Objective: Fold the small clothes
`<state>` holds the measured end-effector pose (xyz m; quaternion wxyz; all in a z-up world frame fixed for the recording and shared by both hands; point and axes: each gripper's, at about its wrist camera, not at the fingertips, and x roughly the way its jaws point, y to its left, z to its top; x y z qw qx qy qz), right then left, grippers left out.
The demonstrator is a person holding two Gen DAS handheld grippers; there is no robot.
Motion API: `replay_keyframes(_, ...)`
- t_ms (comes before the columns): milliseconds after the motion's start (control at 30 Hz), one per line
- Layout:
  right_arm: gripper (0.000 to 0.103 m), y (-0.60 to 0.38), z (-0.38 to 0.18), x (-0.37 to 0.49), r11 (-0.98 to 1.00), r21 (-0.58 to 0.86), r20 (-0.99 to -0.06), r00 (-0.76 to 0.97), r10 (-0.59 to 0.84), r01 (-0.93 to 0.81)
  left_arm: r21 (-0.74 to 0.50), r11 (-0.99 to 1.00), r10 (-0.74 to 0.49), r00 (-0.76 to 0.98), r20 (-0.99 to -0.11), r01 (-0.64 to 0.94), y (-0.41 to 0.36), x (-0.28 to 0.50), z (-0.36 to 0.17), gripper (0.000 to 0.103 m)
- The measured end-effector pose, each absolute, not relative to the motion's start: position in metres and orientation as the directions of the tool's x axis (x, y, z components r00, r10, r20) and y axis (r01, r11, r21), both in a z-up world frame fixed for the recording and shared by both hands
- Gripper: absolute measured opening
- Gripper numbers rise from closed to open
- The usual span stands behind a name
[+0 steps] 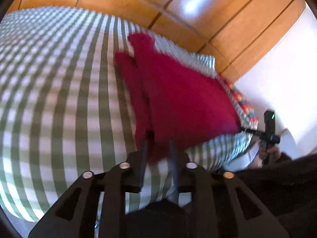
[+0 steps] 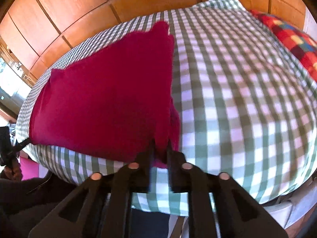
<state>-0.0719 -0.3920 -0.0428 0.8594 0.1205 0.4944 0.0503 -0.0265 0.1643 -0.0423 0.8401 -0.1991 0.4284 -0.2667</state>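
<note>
Red cloth (image 1: 178,99) lies on the checked bed cover (image 1: 59,99). I see my left gripper (image 1: 158,148) pinching its near edge, jaws almost closed. My right gripper (image 2: 160,148) pinches another corner (image 2: 161,138) the same way.

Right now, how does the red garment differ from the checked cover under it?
The red garment is plain crimson; the checked cover is green-and-white gingham. The garment is small and pinched at two near corners by the left gripper and right gripper; the cover spreads wide, ungripped. Both are cloth.
</note>
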Motion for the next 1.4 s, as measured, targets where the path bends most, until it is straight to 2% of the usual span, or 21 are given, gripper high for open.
replay_keyframes(33, 0.047, -0.395, -0.036, -0.069, 0.964, 0.261, -0.823, 0.532, 0.2, 0.041, -0.569, 0.777, -0.617, 0.508, -0.601, 0.27, 0.166, -0.024, -0.039, 0.041)
replay_keyframes(100, 0.049, -0.401, -0.023, -0.06, 0.964, 0.26, -0.802, 0.569, 0.184, 0.055, -0.582, 0.776, -0.605, 0.541, -0.584, 0.241, 0.17, -0.008, -0.033, 0.048)
replay_keyframes(233, 0.049, -0.403, -0.011, -0.03, 0.965, 0.249, -0.772, 0.618, 0.147, 0.082, -0.576, 0.786, -0.591, 0.543, -0.596, 0.224, 0.159, 0.024, -0.035, 0.048)
replay_keyframes(433, 0.049, -0.407, -0.017, 0.038, 0.96, 0.244, -0.778, 0.618, 0.109, 0.137, -0.612, 0.773, -0.59, 0.547, -0.594, 0.169, 0.143, 0.07, -0.045, 0.048)
replay_keyframes(467, 0.045, -0.405, -0.019, 0.046, 0.961, 0.237, -0.784, 0.613, 0.102, 0.143, -0.612, 0.774, -0.587, 0.547, -0.597, 0.164, 0.141, 0.073, -0.046, 0.048)
replay_keyframes(500, 0.041, -0.405, -0.023, 0.054, 0.963, 0.228, -0.79, 0.605, 0.095, 0.146, -0.609, 0.776, -0.585, 0.545, -0.6, 0.162, 0.139, 0.077, -0.047, 0.041)
replay_keyframes(533, 0.029, -0.403, -0.028, 0.065, 0.966, 0.213, -0.804, 0.588, 0.088, 0.148, -0.591, 0.789, -0.573, 0.546, -0.611, 0.166, 0.135, 0.082, -0.047, 0.024)
replay_keyframes(567, 0.01, -0.401, -0.031, 0.071, 0.968, 0.206, -0.812, 0.577, 0.087, 0.143, -0.573, 0.802, -0.559, 0.549, -0.621, 0.169, 0.132, 0.084, -0.047, 0.015)
replay_keyframes(600, 0.008, -0.397, -0.032, 0.074, 0.971, 0.194, -0.816, 0.572, 0.082, 0.138, -0.557, 0.813, -0.542, 0.564, -0.623, 0.166, 0.132, 0.084, -0.044, 0.01)
replay_keyframes(767, 0.007, -0.385, -0.002, 0.067, 0.984, 0.146, -0.732, 0.681, 0.036, 0.106, -0.531, 0.83, -0.503, 0.645, -0.576, 0.173, 0.141, 0.072, -0.024, 0.008)
replay_keyframes(833, 0.007, -0.384, -0.004, 0.074, 0.986, 0.116, -0.729, 0.684, 0.001, 0.121, -0.486, 0.86, -0.462, 0.644, -0.61, 0.156, 0.139, 0.075, -0.027, 0.008)
replay_keyframes(967, 0.007, -0.382, -0.045, 0.093, 0.985, 0.077, -0.8, 0.599, -0.033, 0.157, -0.429, 0.902, -0.377, 0.582, -0.72, 0.054, 0.133, 0.09, -0.057, 0.008)
replay_keyframes(1033, 0.008, -0.381, -0.063, 0.094, 0.983, 0.067, -0.805, 0.591, -0.047, 0.169, -0.425, 0.904, -0.364, 0.584, -0.725, 0.036, 0.13, 0.089, -0.062, 0.008)
replay_keyframes(1200, 0.009, -0.37, -0.067, 0.09, 0.987, -0.003, -0.776, 0.622, -0.105, 0.162, -0.359, 0.933, -0.298, 0.593, -0.748, 0.016, 0.122, 0.081, -0.053, 0.008)
replay_keyframes(1300, 0.012, -0.366, -0.066, 0.09, 0.985, -0.034, -0.777, 0.616, -0.134, 0.171, -0.262, 0.965, -0.205, 0.617, -0.76, -0.002, 0.11, 0.072, -0.039, 0.014)
replay_keyframes(1333, 0.02, -0.367, -0.065, 0.093, 0.983, -0.052, -0.776, 0.612, -0.152, 0.178, -0.242, 0.97, -0.187, 0.623, -0.759, -0.004, 0.107, 0.072, -0.037, 0.014)
replay_keyframes(1367, 0.039, -0.365, -0.062, 0.092, 0.976, -0.089, -0.771, 0.606, -0.194, 0.2, -0.231, 0.973, -0.179, 0.629, -0.756, -0.001, 0.104, 0.07, -0.034, 0.014)
replay_keyframes(1400, 0.048, -0.365, -0.058, 0.09, 0.97, -0.108, -0.762, 0.608, -0.222, 0.219, -0.214, 0.977, -0.166, 0.639, -0.751, 0.002, 0.101, 0.064, -0.03, 0.014)
